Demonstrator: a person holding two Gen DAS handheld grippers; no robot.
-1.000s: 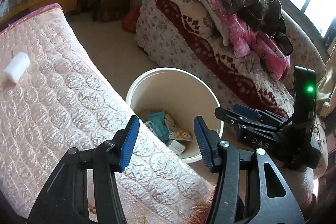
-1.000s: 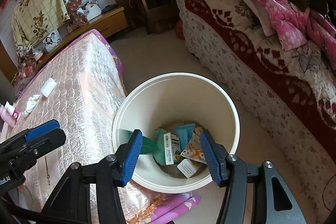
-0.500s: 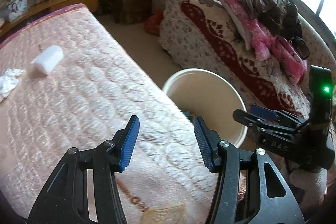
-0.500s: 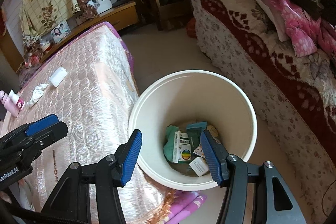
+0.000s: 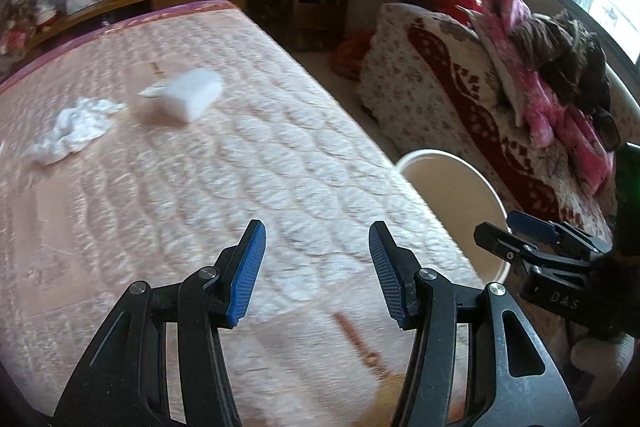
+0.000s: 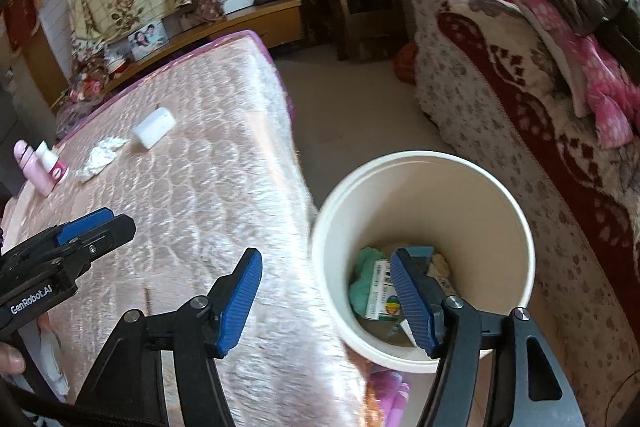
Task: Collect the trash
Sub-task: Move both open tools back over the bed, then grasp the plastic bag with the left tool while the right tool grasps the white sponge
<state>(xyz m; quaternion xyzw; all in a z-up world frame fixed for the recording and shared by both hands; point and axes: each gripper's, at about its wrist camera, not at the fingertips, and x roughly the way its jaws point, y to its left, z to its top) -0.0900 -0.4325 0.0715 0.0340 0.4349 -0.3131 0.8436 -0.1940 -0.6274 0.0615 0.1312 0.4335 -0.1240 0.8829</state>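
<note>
While the left gripper [image 5: 316,267] hangs wide and empty over the bed [image 5: 208,187], a tissue [image 5: 70,131] and white block [image 5: 188,97] lie beyond it, and the bin [image 5: 452,187] stands beside the bed. From the right wrist, the right gripper [image 6: 326,301] gapes empty at the bed's edge; the bin [image 6: 424,187] holds trash [image 6: 370,291], with bottles [image 6: 40,167] near the tissue [image 6: 98,159].

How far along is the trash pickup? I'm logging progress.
Partly done: the bin already holds cartons and wrappers. Nothing is in hand; the left gripper and right gripper are both open. Left on the bed: a crumpled tissue and a white block.
</note>
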